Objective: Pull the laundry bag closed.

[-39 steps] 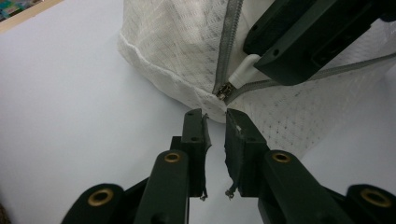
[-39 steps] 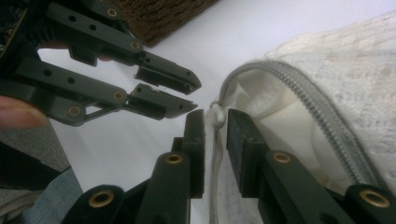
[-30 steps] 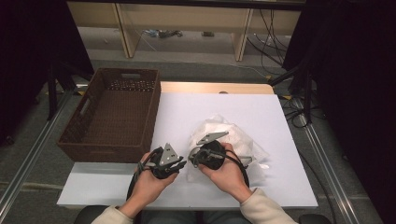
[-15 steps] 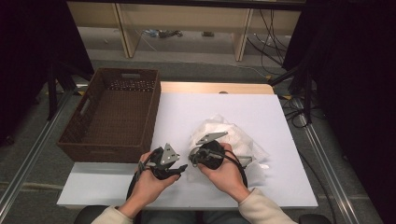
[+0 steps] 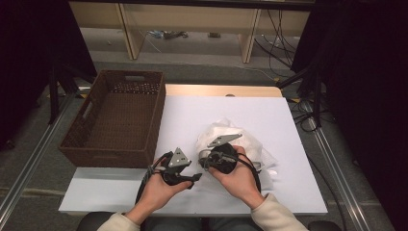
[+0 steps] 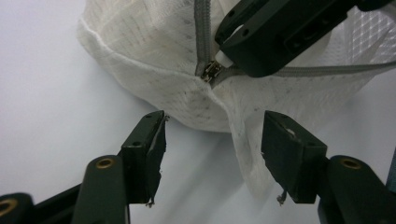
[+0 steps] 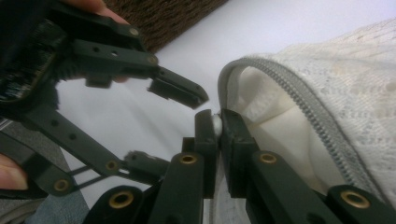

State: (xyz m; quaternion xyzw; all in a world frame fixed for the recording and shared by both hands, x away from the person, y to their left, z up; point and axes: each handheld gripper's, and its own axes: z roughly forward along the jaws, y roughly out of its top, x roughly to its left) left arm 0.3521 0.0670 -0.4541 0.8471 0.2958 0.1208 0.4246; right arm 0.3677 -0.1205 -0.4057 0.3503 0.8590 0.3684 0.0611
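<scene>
1. A white desk seen from above. A person's two hands come in from six o'clock, each holding a black gripper.
2. A white mesh bag with a grey zip lies at about five o'clock from the desk's middle. An empty brown wicker basket sits at nine o'clock, well apart from the bag.
3. The right gripper has its jaws pressed together on the small white zip pull, at the bag's near-left corner. The zip curves away from it along the bag's edge, and the bag gapes open beside it.
4. The left gripper sits just beside the bag, at its nine o'clock. Its jaws have just been opening: they now stand apart, with a loose fold of mesh hanging between them that neither pad presses. A second ago they stood much closer together.
5. Neither hand has shifted much over that second; the bag lies where it did.
6. Likely meaning: the left gripper has let go of the fabric by the zip's end, perhaps to take a fresh hold. Until it does, the right gripper has nothing bracing the bag, so a pull on the zip may drag the whole bag along.
</scene>
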